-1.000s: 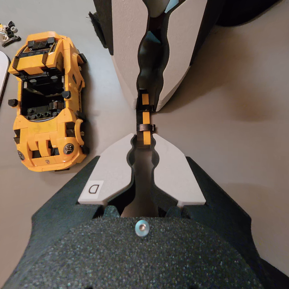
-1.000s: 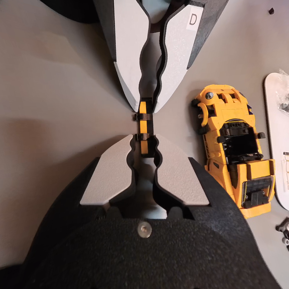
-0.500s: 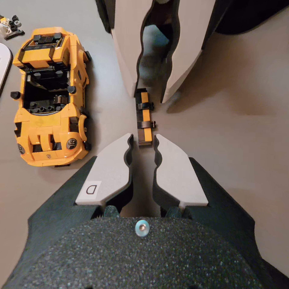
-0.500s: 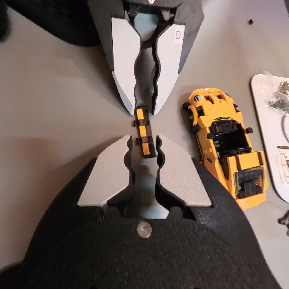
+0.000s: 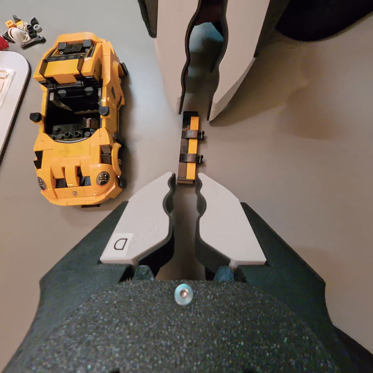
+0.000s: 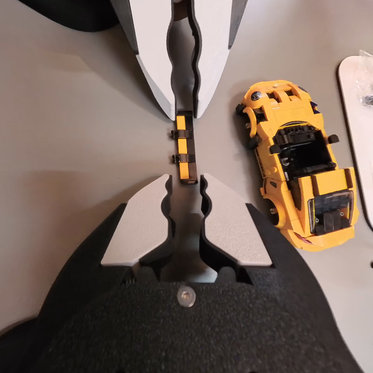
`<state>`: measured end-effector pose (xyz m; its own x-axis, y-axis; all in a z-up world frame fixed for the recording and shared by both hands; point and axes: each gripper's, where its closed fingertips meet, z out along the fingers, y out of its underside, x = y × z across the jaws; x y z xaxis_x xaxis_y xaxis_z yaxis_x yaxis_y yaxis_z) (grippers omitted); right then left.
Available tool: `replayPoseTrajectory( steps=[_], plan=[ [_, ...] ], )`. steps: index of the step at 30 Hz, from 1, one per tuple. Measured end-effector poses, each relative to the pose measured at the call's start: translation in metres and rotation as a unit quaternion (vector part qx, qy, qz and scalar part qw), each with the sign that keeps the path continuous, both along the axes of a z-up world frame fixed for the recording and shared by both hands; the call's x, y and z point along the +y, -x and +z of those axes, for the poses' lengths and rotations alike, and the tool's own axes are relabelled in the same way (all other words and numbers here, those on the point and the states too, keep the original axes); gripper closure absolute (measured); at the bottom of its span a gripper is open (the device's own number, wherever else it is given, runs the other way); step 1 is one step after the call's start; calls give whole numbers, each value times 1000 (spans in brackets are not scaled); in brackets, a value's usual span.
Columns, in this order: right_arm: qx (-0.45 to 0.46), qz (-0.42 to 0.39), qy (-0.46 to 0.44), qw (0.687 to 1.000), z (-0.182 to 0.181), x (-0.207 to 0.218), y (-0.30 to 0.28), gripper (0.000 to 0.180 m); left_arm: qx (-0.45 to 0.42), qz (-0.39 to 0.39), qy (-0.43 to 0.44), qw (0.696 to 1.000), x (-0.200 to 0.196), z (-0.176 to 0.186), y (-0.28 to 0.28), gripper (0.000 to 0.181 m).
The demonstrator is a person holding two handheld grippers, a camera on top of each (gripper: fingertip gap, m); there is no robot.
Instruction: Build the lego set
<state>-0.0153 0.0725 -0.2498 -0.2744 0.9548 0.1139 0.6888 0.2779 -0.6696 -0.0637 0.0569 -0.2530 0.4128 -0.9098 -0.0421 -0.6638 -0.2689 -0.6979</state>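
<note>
A yellow toy car point(image 5: 77, 121) with a black interior sits on a plain grey table point(image 5: 292, 161). A narrow strip point(image 5: 189, 149) alternates yellow and black bands. Both grippers have pale grey fingers point(image 5: 147, 220) on speckled black bodies. A white tray point(image 6: 355, 141) lies far right.

Hobby desk: grey tabletop point(image 5: 302, 181), loose bricks point(image 5: 22, 32).

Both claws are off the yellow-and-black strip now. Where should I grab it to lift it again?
Take the strip across its long plain edges near one end, coming in lengthwise as the left claw already faces it. It lies flat on the table, and two black clips jut from one side mid-length, so the ends probably give flatter contact.
</note>
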Motion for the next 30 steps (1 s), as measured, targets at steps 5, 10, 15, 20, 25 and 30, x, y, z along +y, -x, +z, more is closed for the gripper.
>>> replayPoseTrajectory(
  steps=[5, 10, 15, 20, 25, 30],
  plan=[
    [85, -29, 6, 996, 33, 11, 9, 153, -37, 17, -27, 999, 6, 22, 2, 157],
    [285, -146, -29, 947, 119, 54, 16, 151, -197, 95, -120, 968, 29, 95, 8, 174],
    [415, -281, -105, 859, 190, 100, -12, 155, -318, 211, -218, 898, 46, 155, 42, 181],
    [429, -365, -189, 804, 226, 141, -32, 180, -354, 272, -254, 858, 56, 179, 67, 181],
    [406, -407, -254, 778, 248, 186, -29, 179, -340, 285, -275, 853, 72, 188, 71, 181],
    [357, -394, -362, 766, 264, 222, -11, 122, -322, 272, -277, 863, 80, 183, 65, 181]
  ],
)
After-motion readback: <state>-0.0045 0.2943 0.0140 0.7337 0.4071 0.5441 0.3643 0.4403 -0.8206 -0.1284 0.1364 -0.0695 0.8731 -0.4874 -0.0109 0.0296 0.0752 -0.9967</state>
